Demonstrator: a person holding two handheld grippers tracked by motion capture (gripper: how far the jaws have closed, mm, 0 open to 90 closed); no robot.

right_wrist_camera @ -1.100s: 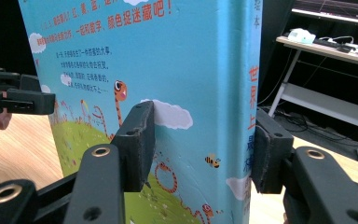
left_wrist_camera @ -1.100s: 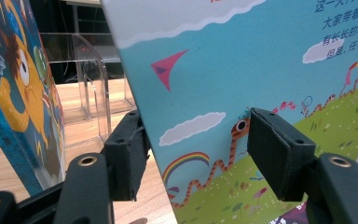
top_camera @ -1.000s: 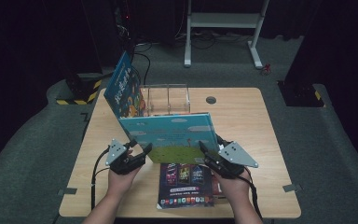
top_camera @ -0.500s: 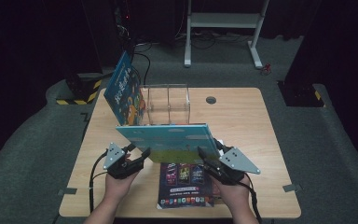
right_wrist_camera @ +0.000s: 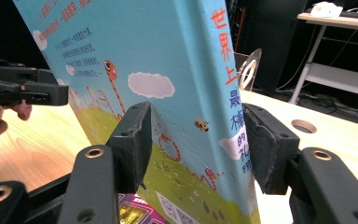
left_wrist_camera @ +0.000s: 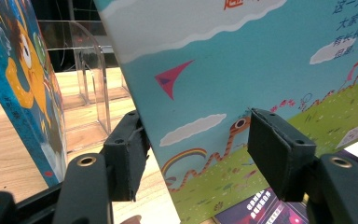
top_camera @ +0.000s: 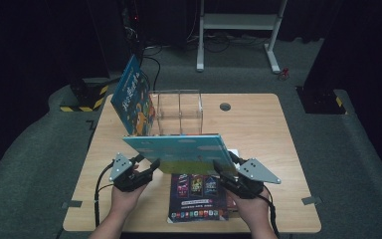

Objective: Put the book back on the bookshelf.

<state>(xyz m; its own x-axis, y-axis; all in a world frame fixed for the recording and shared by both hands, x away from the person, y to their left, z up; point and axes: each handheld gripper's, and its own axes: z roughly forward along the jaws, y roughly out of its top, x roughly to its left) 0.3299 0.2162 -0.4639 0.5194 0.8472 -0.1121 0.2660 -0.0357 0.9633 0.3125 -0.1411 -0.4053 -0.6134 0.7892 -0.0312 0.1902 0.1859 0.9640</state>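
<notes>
— Two grippers: what is each one's jaw state?
— Right gripper (top_camera: 231,174) clamps the picture book (top_camera: 181,152) at its spine edge. Left gripper (top_camera: 146,169) stands wide, one pad near the cover.
— Book location?
— Raised and tilted above the table (top_camera: 258,124), in front of the clear rack (top_camera: 179,112).

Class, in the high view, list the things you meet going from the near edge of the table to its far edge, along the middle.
Dark magazine → light-blue picture book held up between the grippers → clear acrylic rack.
</notes>
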